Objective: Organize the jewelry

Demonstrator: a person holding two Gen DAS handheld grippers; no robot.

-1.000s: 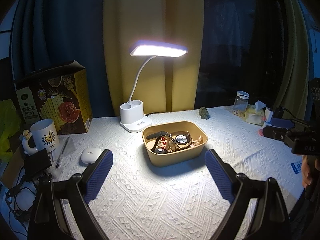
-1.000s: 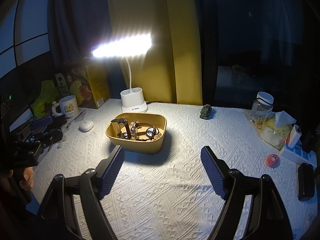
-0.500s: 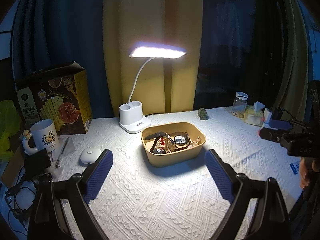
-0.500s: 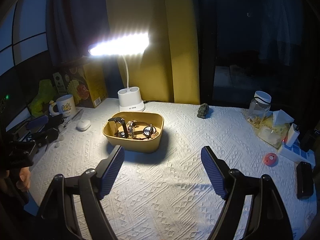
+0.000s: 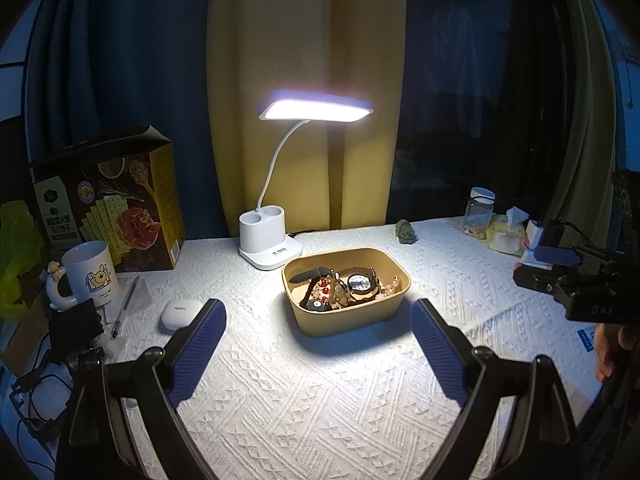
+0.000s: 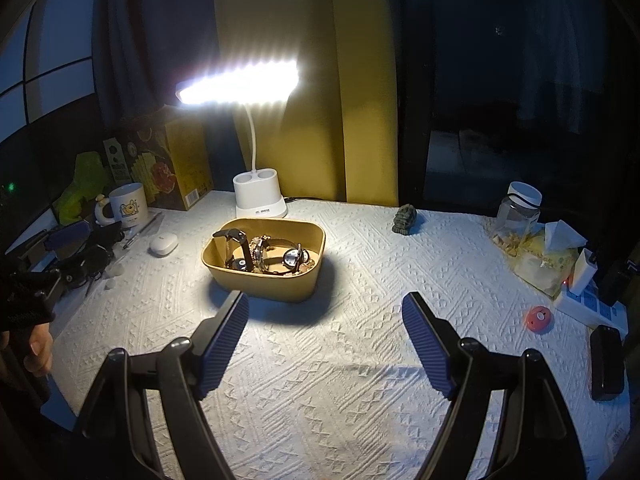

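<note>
A tan oval tray (image 5: 352, 320) sits mid-table under the lamp and holds watches (image 5: 360, 283), a black strap and beaded bracelets in a tangle. It also shows in the right wrist view (image 6: 266, 284), with watches (image 6: 294, 258) standing inside. My left gripper (image 5: 318, 346) is open and empty, hovering in front of the tray. My right gripper (image 6: 324, 340) is open and empty, in front and to the right of the tray. Each gripper shows at the edge of the other's view.
A white desk lamp (image 5: 272, 246) stands behind the tray. At left are a cracker box (image 5: 108, 208), a mug (image 5: 90, 272), a pen and a white earbud case (image 5: 180, 314). At right are a glass jar (image 6: 518, 216), tissues, a power strip, a pink disc (image 6: 538, 318) and a small stone figure (image 6: 405, 219).
Both grippers have drifted slightly, so the tray sits a little further left in each view. Both stay open and empty. Nothing on the table has moved.
</note>
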